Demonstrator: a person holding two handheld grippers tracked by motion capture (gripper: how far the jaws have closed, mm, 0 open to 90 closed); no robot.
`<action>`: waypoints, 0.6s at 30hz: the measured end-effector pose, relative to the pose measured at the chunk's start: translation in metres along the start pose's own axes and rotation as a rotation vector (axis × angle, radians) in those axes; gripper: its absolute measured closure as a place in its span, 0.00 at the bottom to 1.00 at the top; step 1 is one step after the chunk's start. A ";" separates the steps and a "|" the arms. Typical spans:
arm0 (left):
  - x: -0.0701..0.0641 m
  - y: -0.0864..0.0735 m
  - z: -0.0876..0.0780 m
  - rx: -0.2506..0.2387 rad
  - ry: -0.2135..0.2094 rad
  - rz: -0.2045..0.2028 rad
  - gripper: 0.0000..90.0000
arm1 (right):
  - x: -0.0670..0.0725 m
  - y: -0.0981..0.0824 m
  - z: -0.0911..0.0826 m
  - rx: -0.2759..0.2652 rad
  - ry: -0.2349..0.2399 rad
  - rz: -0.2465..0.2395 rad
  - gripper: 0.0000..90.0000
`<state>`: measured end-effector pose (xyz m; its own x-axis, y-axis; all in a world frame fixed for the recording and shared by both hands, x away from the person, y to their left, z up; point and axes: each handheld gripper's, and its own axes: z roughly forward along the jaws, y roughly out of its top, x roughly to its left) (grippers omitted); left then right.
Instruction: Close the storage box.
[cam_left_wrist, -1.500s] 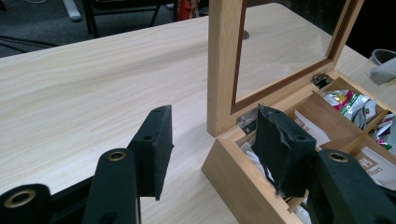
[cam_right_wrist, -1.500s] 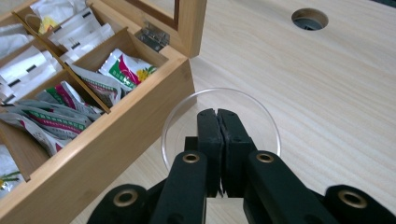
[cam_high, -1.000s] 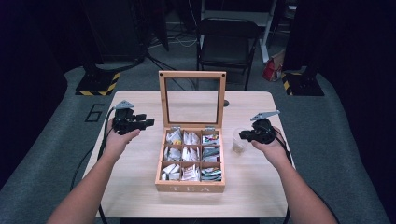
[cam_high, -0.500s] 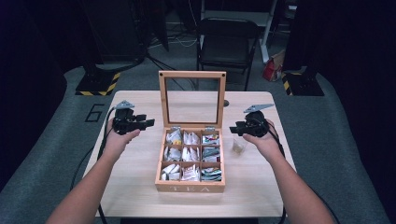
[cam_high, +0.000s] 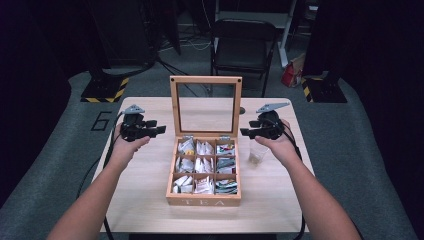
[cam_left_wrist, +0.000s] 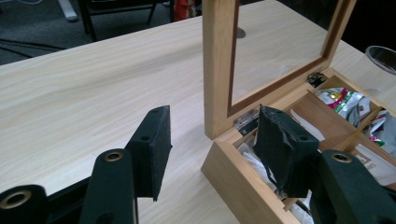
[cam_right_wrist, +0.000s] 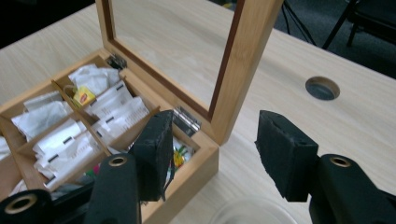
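One wooden tea box (cam_high: 204, 200) stands on the one desk (cam_high: 150, 200), with one glass-paned lid (cam_high: 205, 106) upright and nine compartments in three rows of three, each holding tea bags too jumbled to count. One clear plastic cup (cam_high: 258, 153) sits beside the box. Two tools are in view, the left tool (cam_high: 161, 130) and the right tool (cam_high: 244, 132), and one black chair (cam_high: 243, 50) stands beyond the desk.

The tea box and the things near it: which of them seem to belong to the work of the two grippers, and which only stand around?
Probably part of the job:
- tea box, lid up
- tea bags in its compartments
- clear cup under the right gripper
- left gripper, open, beside the box

Just standing around:
- chair behind the table
- red bag on the floor
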<state>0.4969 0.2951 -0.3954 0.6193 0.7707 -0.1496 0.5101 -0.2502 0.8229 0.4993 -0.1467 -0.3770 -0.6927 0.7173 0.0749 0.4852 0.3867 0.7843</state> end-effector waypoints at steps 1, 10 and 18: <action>0.000 0.001 0.000 0.002 -0.007 0.004 0.50 | 0.000 0.002 0.000 -0.006 0.001 -0.001 0.49; -0.002 0.004 0.003 0.010 -0.013 0.001 0.48 | -0.002 0.015 0.008 -0.023 -0.005 0.008 0.47; 0.000 0.006 0.005 -0.011 -0.022 -0.023 0.45 | -0.003 0.024 0.015 -0.025 0.000 -0.019 0.47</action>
<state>0.5035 0.2909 -0.3929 0.6208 0.7629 -0.1804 0.5179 -0.2264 0.8250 0.5210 -0.1312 -0.3673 -0.7020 0.7096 0.0597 0.4581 0.3858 0.8008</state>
